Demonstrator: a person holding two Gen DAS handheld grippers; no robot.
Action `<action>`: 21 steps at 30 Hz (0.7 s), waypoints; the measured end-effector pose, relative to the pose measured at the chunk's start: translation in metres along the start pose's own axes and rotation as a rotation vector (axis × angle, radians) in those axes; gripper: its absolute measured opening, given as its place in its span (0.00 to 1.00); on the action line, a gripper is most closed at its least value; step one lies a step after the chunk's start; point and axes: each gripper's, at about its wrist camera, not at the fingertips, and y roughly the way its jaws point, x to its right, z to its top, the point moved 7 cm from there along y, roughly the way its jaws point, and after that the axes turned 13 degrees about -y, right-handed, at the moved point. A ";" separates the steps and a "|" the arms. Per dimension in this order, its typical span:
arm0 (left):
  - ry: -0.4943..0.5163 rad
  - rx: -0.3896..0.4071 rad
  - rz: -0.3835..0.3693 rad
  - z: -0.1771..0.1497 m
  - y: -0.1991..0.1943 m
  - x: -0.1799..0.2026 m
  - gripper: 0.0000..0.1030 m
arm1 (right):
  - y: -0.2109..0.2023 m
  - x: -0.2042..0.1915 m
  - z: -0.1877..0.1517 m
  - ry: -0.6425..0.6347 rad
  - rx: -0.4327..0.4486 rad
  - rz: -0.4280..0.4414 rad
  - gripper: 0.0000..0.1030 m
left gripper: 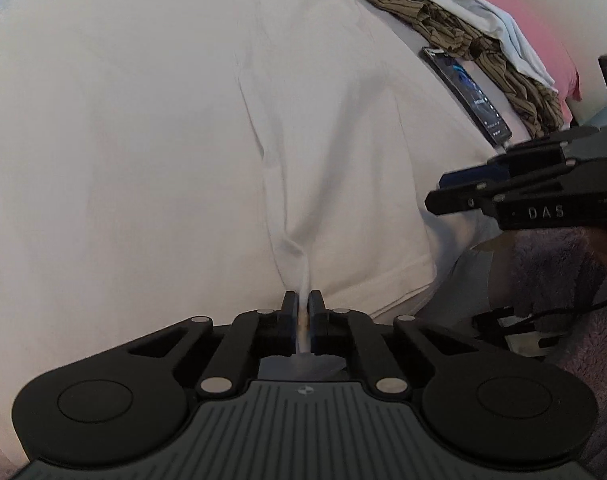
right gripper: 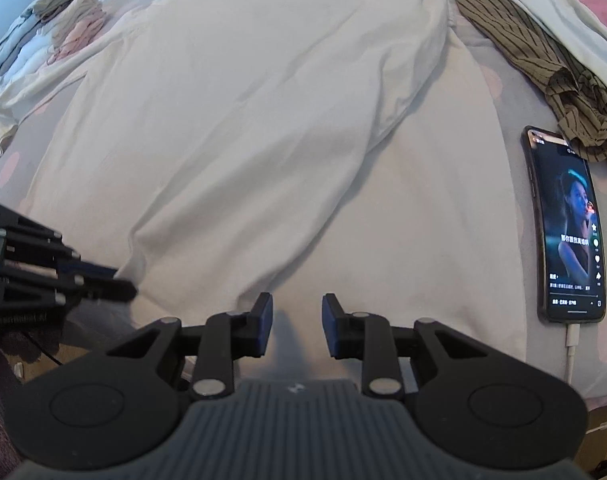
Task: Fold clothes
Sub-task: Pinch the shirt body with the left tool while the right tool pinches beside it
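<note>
A stack of folded clothes [right gripper: 51,24] is seen far left on the bed [right gripper: 499,80]. The white shirt [right gripper: 243,120] is spread across it, a pinch of its near hem clamped by the left tool [left gripper: 302,304]. The right tool [right gripper: 296,312] is held agape just over the hem. A lit phone [right gripper: 569,228] and striped garment [right gripper: 543,64] lie rightward.

We see a cream-white shirt [right gripper: 231,120] spread flat and wrinkled across the bed, its near hem bunched into a pinched ridge.
</note>
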 end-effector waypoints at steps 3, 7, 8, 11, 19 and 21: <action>-0.083 0.020 -0.003 0.007 -0.006 -0.018 0.01 | -0.001 -0.012 -0.005 -0.041 -0.007 0.020 0.30; -0.123 0.017 -0.016 0.010 -0.006 -0.027 0.01 | 0.001 -0.039 -0.009 -0.110 -0.013 0.090 0.29; -0.119 0.018 -0.015 0.010 -0.006 -0.027 0.01 | 0.003 -0.044 -0.010 -0.110 -0.018 0.109 0.29; -0.112 0.021 -0.014 0.011 -0.007 -0.025 0.01 | 0.009 -0.048 -0.011 -0.085 -0.027 0.128 0.29; -0.102 0.018 -0.019 0.012 -0.008 -0.024 0.01 | 0.013 -0.027 -0.004 0.177 0.017 0.247 0.30; -0.098 0.016 -0.019 0.012 -0.009 -0.024 0.01 | 0.014 -0.024 -0.004 0.216 0.021 0.262 0.27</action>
